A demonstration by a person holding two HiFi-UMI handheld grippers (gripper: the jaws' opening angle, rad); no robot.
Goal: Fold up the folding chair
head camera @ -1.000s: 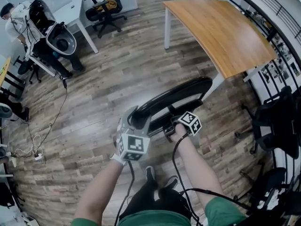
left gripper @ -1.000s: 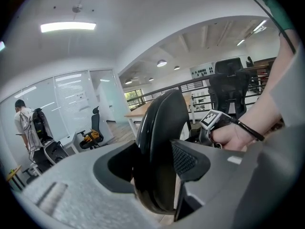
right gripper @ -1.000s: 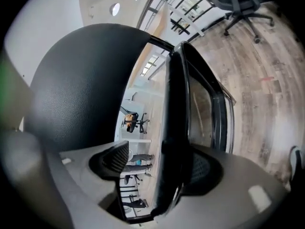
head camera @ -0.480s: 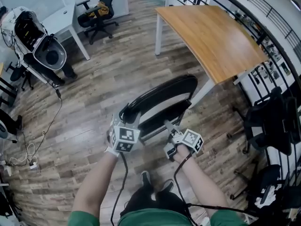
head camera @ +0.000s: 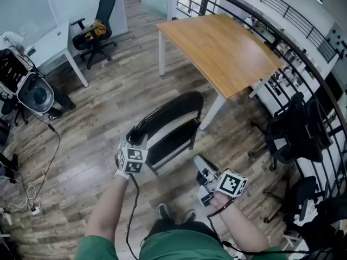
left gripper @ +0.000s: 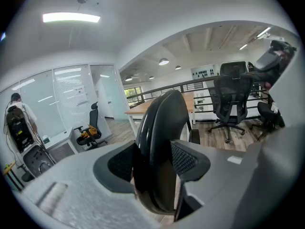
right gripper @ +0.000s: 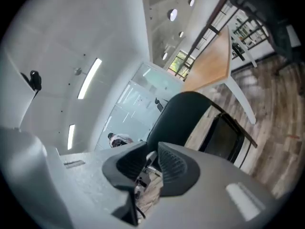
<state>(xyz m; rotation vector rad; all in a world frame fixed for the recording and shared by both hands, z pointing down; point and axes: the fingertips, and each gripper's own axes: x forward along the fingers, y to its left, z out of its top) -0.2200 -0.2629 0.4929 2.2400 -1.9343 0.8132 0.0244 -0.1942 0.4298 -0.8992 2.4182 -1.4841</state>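
At the far left a dark-and-white machine [head camera: 30,88] stands by a white desk [head camera: 54,39], with a loose cable [head camera: 46,161] trailing over the wood floor [head camera: 103,102] below it. The left gripper view also shows a person [left gripper: 16,116] standing over there by the glass wall. Further back, a black office chair [head camera: 97,28] holds something yellow on its seat.

The left gripper [head camera: 133,155] is clamped on the near end of the folding chair [head camera: 171,123]. In its own view the pads press on both sides of the black backrest's rim.

The folding chair stands on the floor in the middle, straight ahead of the person's shoes [head camera: 162,213]. Its seat panel shows just below the curved backrest.

Right behind it is a wooden table [head camera: 222,47], whose white leg [head camera: 213,111] comes down just beside the chair's far end.

The right gripper [head camera: 207,180] hangs clear of the chair, near the person's body. Its jaws have just been closing and are now down to a thin slit with nothing in it.

Further right, a dark railing [head camera: 282,42] curves past, and black mesh chairs [head camera: 295,129] crowd the edge.
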